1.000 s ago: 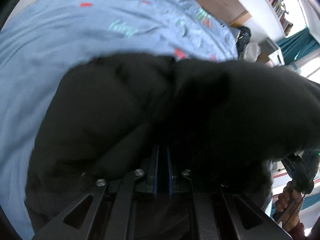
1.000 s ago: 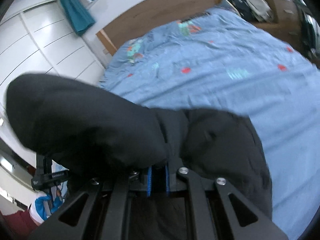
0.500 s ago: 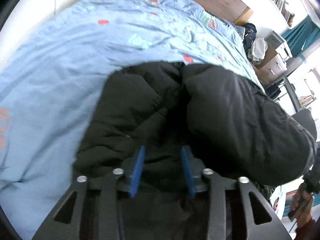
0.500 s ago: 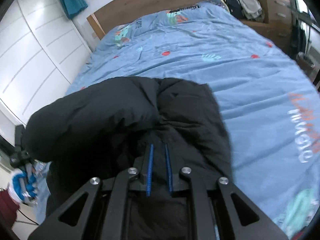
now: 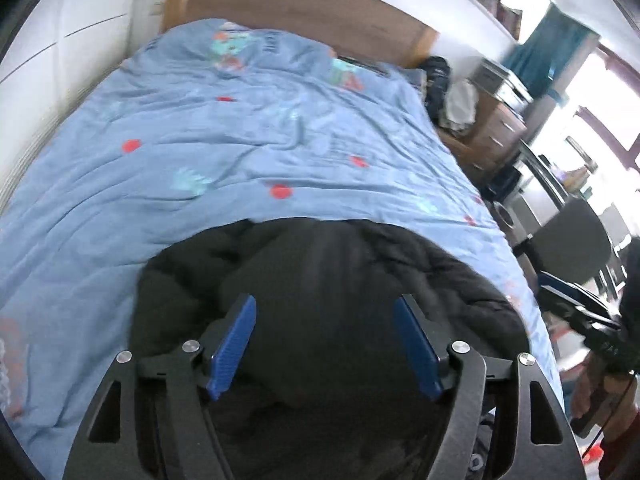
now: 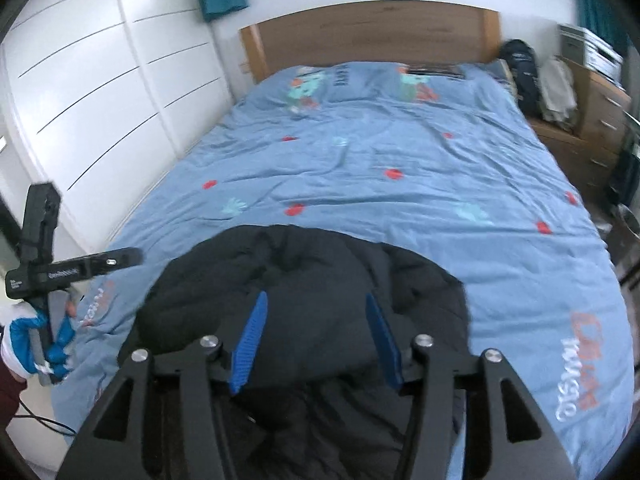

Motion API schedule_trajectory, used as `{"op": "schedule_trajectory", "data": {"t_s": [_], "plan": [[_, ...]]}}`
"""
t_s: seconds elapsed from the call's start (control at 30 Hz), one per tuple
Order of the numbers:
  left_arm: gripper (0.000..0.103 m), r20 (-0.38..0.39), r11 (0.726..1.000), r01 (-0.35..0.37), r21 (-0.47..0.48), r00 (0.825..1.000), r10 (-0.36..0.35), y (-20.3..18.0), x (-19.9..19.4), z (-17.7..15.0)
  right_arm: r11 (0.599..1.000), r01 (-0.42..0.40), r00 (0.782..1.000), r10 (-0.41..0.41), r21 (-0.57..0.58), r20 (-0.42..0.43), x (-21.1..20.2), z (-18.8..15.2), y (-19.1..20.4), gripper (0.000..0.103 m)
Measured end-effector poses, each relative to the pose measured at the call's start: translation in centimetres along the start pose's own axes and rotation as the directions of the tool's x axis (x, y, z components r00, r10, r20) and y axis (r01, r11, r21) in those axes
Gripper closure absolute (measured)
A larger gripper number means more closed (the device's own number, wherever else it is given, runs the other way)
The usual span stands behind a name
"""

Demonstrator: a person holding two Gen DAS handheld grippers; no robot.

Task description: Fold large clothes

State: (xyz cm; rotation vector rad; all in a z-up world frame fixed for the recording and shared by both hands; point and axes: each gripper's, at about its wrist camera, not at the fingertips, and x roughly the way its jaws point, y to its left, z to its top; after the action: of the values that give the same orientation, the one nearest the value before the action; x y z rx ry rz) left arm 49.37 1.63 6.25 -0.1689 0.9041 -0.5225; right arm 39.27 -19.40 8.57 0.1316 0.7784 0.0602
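Note:
A black puffy jacket (image 5: 328, 280) lies bunched at the near end of a bed covered in a blue duvet (image 5: 240, 152). It also shows in the right wrist view (image 6: 312, 280). My left gripper (image 5: 326, 308) is open and empty, held above the jacket. My right gripper (image 6: 316, 304) is open and empty, also above the jacket. The left gripper shows at the left edge of the right wrist view (image 6: 48, 268), held by a gloved hand. The right gripper shows at the right edge of the left wrist view (image 5: 580, 312).
A wooden headboard (image 6: 376, 40) stands at the far end of the bed. White wardrobe doors (image 6: 100, 92) run along the left. A wooden dresser (image 6: 600, 108) with bags and clothes stands on the right. A dark chair (image 5: 572, 236) is near the bed's right side.
Both grippers were shut on the jacket and held it up. They have let it go, opened wide and pulled back. The jacket now lies on the duvet.

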Motion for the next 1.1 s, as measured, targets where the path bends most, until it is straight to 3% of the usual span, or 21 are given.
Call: {"op": "schedule_trajectory", "data": {"t_s": [0.2, 0.43, 0.83, 1.1], "plan": [[0.031, -0.047, 0.995, -0.011, 0.095, 0.999, 0.016, -3.0, 3.7, -1.8, 0.999, -0.033, 0.996, 0.030, -0.031, -0.082, 3.5, -1.1, 1.7, 0.053], [0.027, -0.118, 0.984, -0.105, 0.143, 0.986, 0.122, -2.0, 7.8, -7.9, 0.997, -0.010, 0.977, -0.006, -0.074, -0.212, 7.4, -7.0, 1.3, 0.052], [0.019, -0.039, 0.954, -0.239, 0.178, 0.967, 0.250, -1.0, 13.8, -12.2, 0.998, 0.006, 0.954, -0.022, -0.055, -0.300, 14.3, -12.6, -1.1, 0.051], [0.017, -0.033, 0.952, -0.249, 0.177, 0.966, 0.258, -0.9, 14.6, -12.2, 0.998, 0.031, 0.955, -0.046, -0.056, -0.292, 15.3, -13.5, -1.2, 0.051]]}}
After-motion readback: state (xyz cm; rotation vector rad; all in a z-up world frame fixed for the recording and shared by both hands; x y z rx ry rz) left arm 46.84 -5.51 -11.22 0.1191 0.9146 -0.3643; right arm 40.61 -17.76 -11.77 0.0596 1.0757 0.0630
